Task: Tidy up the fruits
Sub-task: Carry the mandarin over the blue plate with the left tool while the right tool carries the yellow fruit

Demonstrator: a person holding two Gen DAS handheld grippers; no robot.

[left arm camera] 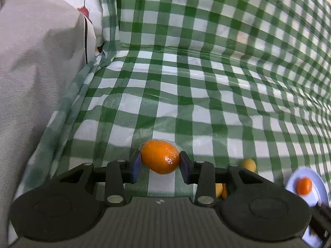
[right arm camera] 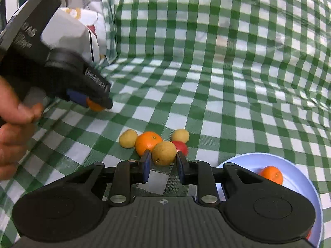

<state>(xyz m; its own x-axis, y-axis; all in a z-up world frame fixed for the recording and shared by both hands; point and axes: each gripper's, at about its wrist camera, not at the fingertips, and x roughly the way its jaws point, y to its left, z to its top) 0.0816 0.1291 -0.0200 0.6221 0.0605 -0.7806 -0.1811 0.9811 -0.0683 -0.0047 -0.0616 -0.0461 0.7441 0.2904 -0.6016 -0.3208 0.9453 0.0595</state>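
Left gripper [left arm camera: 160,161]: fingers clamped on a wrapped orange [left arm camera: 159,157] across its middle, held clear above the checked cloth on the table [left arm camera: 186,103]. Film looks slick and the fruit soft; a light hold on the widest part seems right. Right gripper [right arm camera: 161,158]: fingers clenched on a tan round fruit [right arm camera: 164,153], firm-looking, beside the loose pile [right arm camera: 149,141]. Blue plate [right arm camera: 244,161], by the table's near right edge, holds one orange [right arm camera: 272,174].

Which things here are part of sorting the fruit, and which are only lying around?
Job: left gripper holding an orange; right gripper holding a tan fruit; fruit pile; plate with another orange.

Lying about: checked cloth, grey fabric.
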